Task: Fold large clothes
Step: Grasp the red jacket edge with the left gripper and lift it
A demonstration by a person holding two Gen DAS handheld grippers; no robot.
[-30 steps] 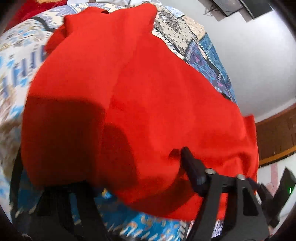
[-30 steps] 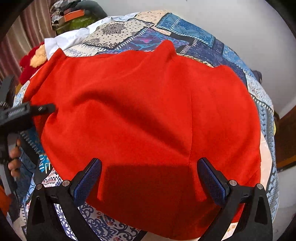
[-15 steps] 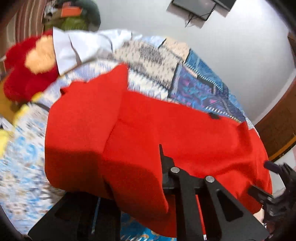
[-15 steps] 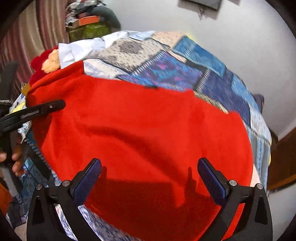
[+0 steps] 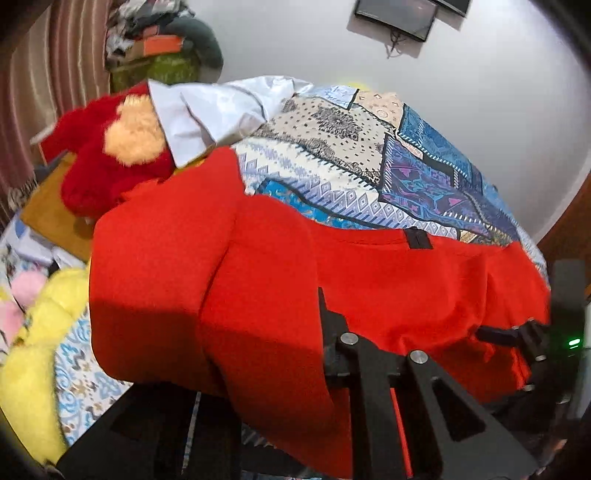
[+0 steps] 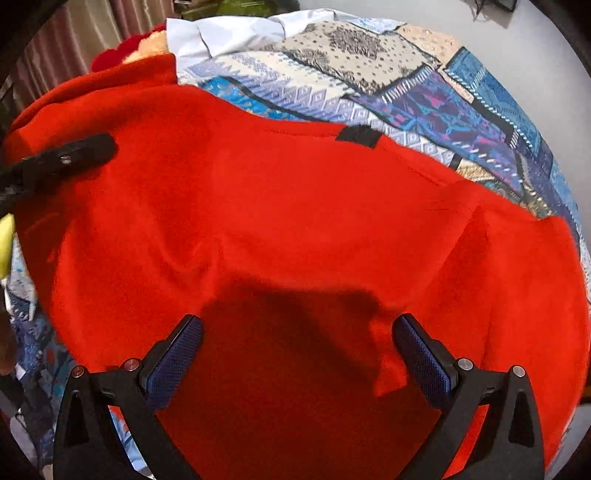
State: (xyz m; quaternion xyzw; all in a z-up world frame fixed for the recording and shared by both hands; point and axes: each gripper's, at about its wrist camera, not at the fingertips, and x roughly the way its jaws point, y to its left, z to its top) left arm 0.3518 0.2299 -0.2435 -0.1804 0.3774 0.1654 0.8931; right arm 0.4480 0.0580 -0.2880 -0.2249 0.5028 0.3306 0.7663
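A large red garment (image 6: 295,206) lies spread on the patchwork bedspread (image 6: 443,99), its black neck label (image 6: 358,136) at the far edge. My left gripper (image 5: 291,354) is shut on a fold of the garment's (image 5: 406,288) near edge and holds it raised, so the cloth drapes over the jaws and hides one finger. In the right wrist view the left gripper (image 6: 99,147) shows at the left, pressed into the cloth. My right gripper (image 6: 299,350) is open just above the middle of the garment, its blue pads (image 6: 177,354) wide apart and bare.
At the head of the bed sit a red plush toy (image 5: 103,173) and a white cloth (image 5: 207,110). A yellow plush (image 5: 33,369) lies at the left edge. Clutter is piled behind by the curtain. A screen (image 5: 399,14) hangs on the wall.
My left gripper shut on the garment's edge and rose, lifting a fold of cloth. My right gripper moved sideways across the garment, still open; the neck label is now in view.
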